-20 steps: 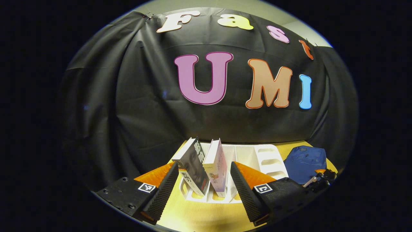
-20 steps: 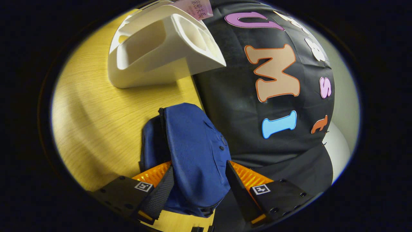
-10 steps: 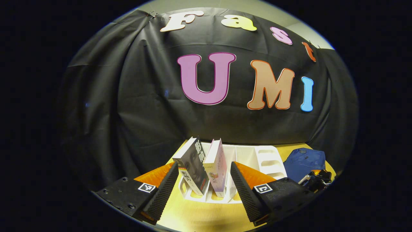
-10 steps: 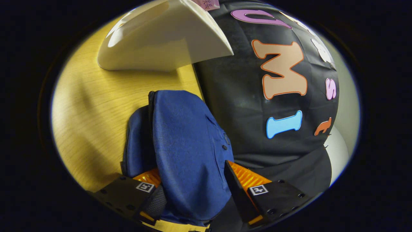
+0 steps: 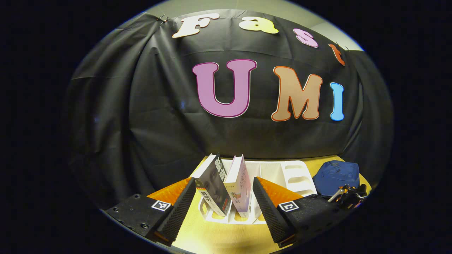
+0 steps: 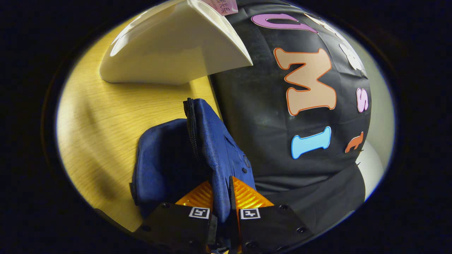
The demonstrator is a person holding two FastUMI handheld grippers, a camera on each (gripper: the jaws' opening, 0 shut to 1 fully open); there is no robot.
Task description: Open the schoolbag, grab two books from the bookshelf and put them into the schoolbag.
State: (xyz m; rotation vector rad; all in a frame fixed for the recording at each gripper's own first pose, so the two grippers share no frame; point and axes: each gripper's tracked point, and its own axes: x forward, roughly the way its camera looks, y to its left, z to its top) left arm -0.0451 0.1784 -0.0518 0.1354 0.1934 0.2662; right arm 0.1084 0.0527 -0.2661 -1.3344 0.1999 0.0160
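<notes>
Pinching a fold of the blue schoolbag (image 6: 212, 148), the right gripper (image 6: 221, 215) has both fingers pressed together on the cloth beside the dark zipper line; the schoolbag sits on the wooden table (image 6: 95, 123), close beside the white bookshelf (image 6: 166, 53) and against the black cloth wall; a pink book's corner shows above the bookshelf's top edge in the right gripper view. Seen from the left gripper view, the left gripper (image 5: 224, 206) hangs in front of the bookshelf (image 5: 282, 173) with its fingers spread wide and touching nothing; two books lean in the bookshelf's left slots, the dark book (image 5: 212, 183) just left of the pink book (image 5: 240, 185), both tilted leftward; the schoolbag (image 5: 335, 176) lies to the right of the bookshelf, with the right gripper (image 5: 348, 194) at its near edge.
</notes>
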